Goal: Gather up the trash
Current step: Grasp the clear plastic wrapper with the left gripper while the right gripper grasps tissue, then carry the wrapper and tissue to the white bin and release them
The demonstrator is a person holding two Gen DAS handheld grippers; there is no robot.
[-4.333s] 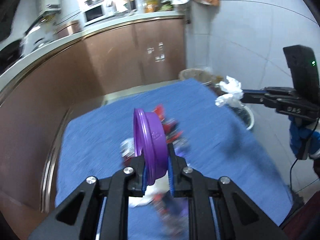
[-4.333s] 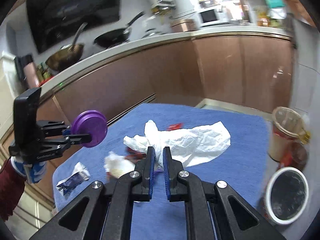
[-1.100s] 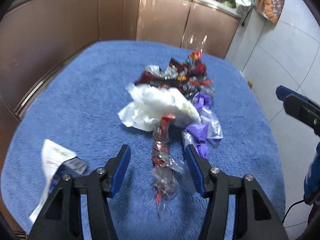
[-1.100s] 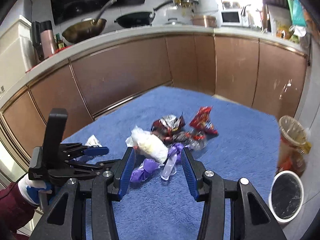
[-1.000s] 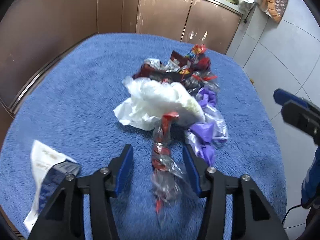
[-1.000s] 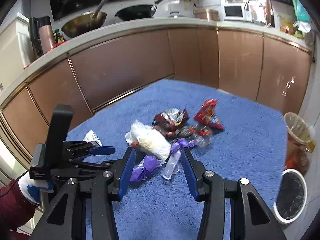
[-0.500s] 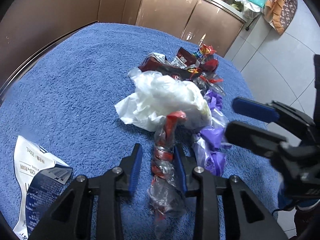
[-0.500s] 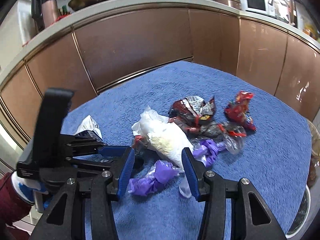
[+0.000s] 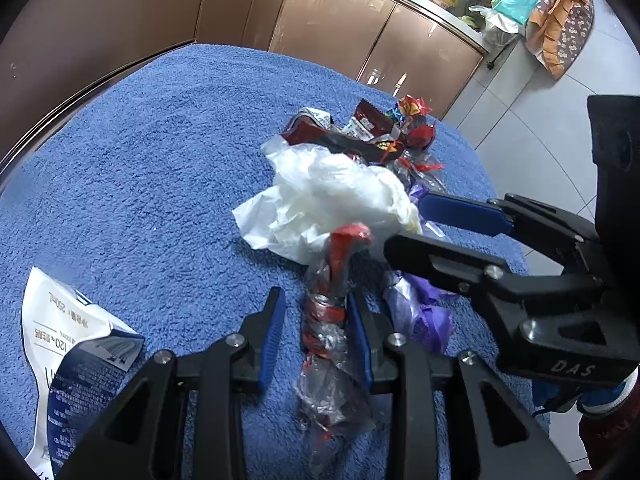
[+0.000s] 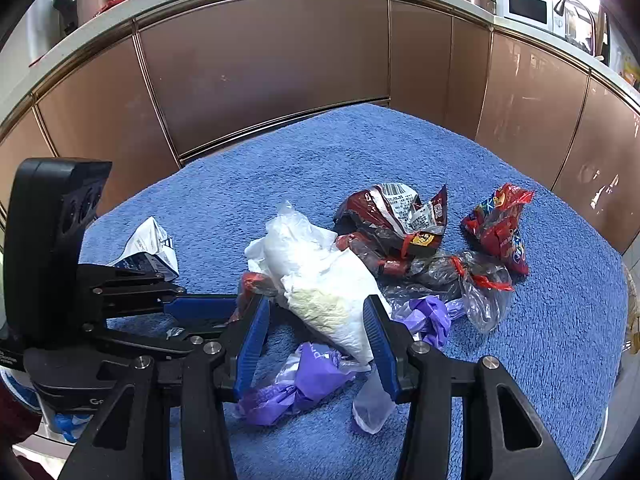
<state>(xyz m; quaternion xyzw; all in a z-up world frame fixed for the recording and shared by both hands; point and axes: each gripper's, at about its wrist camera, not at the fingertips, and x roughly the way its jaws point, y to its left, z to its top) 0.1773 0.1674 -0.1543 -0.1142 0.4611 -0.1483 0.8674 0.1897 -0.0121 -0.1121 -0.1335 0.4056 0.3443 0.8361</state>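
A bench covered in blue terry cloth (image 10: 400, 152) fills the middle of both views, and the trash sits heaped at its centre. Biggest in the heap is a crumpled white plastic bag (image 10: 320, 280); dark red foil snack wrappers (image 10: 394, 216) lie above and to the right of it, crumpled purple film (image 10: 312, 376) below it, and a white and navy paper sachet (image 9: 64, 344) lies apart at the lower left of the left wrist view.

The right gripper (image 10: 316, 336) has its jaws spread on either side of the white bag's lower end, not yet gripping it. The left gripper (image 9: 314, 332), at the bottom centre of its view, has jaws partly closed around a twisted clear and red plastic wrapper (image 9: 328, 312); one pad seems to touch it, the other stands just off.

This looks like the grasping step of two pickups. Next, each pair of jaws should close fully, then lift gently, since the thin film may slip or drag its neighbours.
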